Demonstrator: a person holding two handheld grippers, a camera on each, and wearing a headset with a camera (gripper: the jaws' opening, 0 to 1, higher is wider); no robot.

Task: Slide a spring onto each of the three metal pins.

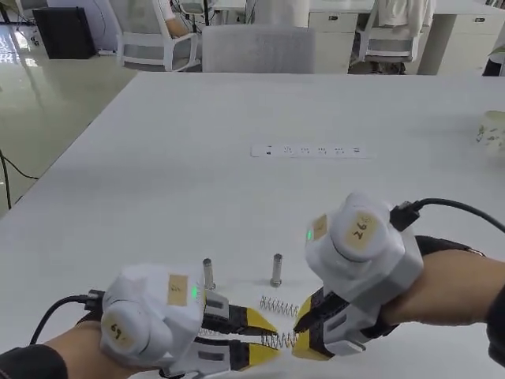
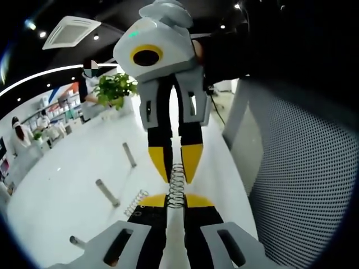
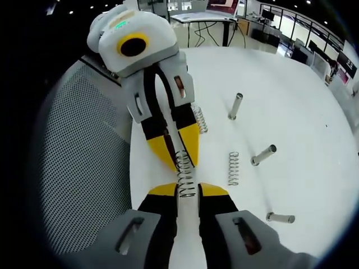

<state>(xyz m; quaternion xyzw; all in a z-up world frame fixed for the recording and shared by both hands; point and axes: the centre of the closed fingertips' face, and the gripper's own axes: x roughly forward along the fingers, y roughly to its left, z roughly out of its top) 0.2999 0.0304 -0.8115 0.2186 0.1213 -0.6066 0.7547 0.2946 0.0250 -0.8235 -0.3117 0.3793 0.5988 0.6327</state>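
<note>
A small coil spring (image 1: 279, 340) is stretched between my two grippers near the table's front edge. My left gripper (image 1: 268, 338) is shut on one end and my right gripper (image 1: 298, 335) on the other, yellow tips facing each other. In the left gripper view the spring (image 2: 176, 188) runs from my left gripper (image 2: 175, 202) up to the right gripper (image 2: 175, 168). The right gripper view has the same spring (image 3: 185, 175) between my right gripper (image 3: 188, 191) and the left gripper (image 3: 179, 154). Two upright metal pins (image 1: 208, 274) (image 1: 277, 269) stand just beyond. A loose spring (image 1: 278, 305) lies beside them.
The right gripper view holds three pins (image 3: 235, 106) (image 3: 263, 154) (image 3: 280, 217), a loose spring (image 3: 233, 168) and another spring (image 3: 199, 119) by the left gripper. A white power strip (image 1: 309, 150) lies mid-table, a cup (image 1: 493, 130) at the right edge. A mesh chair (image 2: 303, 168) sits at the table's near edge.
</note>
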